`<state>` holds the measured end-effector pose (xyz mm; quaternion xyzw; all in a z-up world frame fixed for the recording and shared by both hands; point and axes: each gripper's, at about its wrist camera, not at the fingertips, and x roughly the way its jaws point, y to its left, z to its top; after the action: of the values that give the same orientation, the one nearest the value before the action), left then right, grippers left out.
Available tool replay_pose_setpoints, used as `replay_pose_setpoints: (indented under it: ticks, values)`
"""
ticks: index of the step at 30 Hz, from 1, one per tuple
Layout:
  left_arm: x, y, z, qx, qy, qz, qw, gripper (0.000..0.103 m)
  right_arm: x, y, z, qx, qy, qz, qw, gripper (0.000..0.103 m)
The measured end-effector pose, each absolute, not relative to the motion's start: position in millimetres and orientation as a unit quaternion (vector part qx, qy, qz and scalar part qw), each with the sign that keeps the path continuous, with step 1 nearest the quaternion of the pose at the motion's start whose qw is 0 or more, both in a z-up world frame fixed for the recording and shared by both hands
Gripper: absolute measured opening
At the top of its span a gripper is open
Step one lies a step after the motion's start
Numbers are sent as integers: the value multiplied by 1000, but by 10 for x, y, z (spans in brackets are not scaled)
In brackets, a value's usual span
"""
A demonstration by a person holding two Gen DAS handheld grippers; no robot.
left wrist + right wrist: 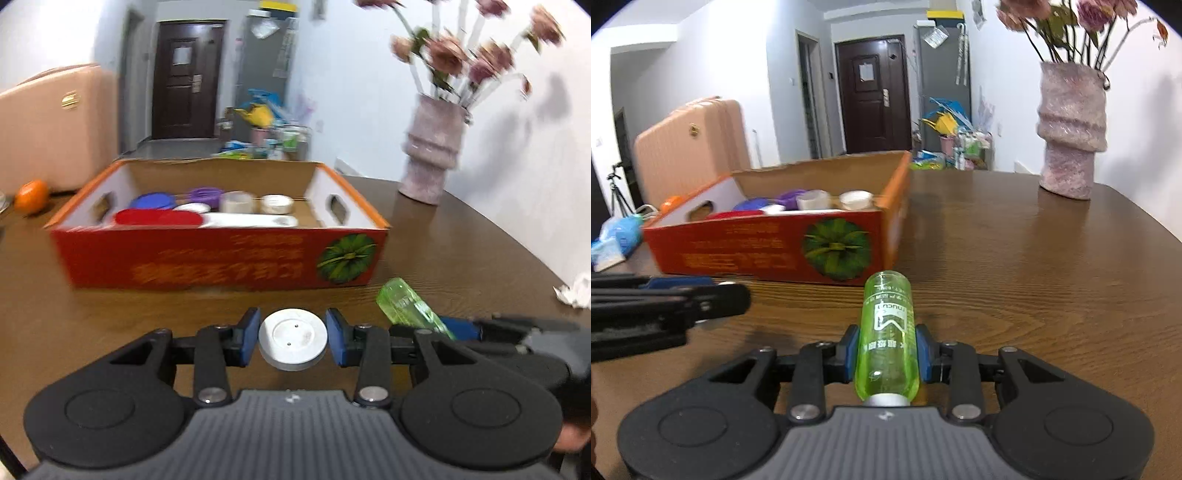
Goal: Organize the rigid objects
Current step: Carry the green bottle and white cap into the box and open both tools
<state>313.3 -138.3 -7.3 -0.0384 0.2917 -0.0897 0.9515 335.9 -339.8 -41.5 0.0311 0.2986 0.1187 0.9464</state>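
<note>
Dark wooden table (1015, 258): open red cardboard box (221, 258), pink vase (1071, 133) (flowers). Left gripper (293, 338) clamps a white round lid (293, 338); right gripper (886, 354) clamps a green translucent bottle (886, 332).

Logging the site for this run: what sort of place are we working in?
Most likely a lived-in flat. A brown wooden dining table carries a pink textured vase of flowers; behind it stand a dark wooden entrance door and a peach hard-shell suitcase.

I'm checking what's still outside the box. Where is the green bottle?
The green bottle is clamped in the right gripper, above the table just before the box's right corner.
</note>
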Motion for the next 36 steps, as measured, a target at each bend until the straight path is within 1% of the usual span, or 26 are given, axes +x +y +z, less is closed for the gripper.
replay_pose_setpoints:
  ticks: [4,11,13,16,19,22,26,29,32,36]
  values:
    - [2925,-1155,46,-49,283,-75,955,39,3027,-3151,-394,62,299,147,941,30]
    - [2736,-906,271,-52,256,-79,962,39,2858,-2979,-131,52,281,147,947,30]
    - [2788,-857,365,-49,242,-84,965,39,2918,-2974,-12,54,273,147,949,30]
    - [3055,-811,464,-59,254,-110,959,39,3034,-3032,175,66,255,148,953,30]
    - [3502,-911,570,-55,273,-130,952,39,3375,-3093,388,84,246,147,954,30]
    - [3979,-1101,646,-43,287,-151,945,39,3831,-3063,590,59,237,127,961,30]
    - [4666,-1343,497,-25,324,-160,932,39,4577,-3161,706,54,257,105,959,30]
    - [5043,-1456,265,-23,363,-148,920,39,5059,-3190,609,62,289,92,951,30]
    - [5137,-1511,148,-17,364,-171,916,40,5358,-3092,433,34,304,76,949,30]
    - [5199,-1560,-11,16,360,-178,916,40,5529,-2954,189,-2,320,71,945,30]
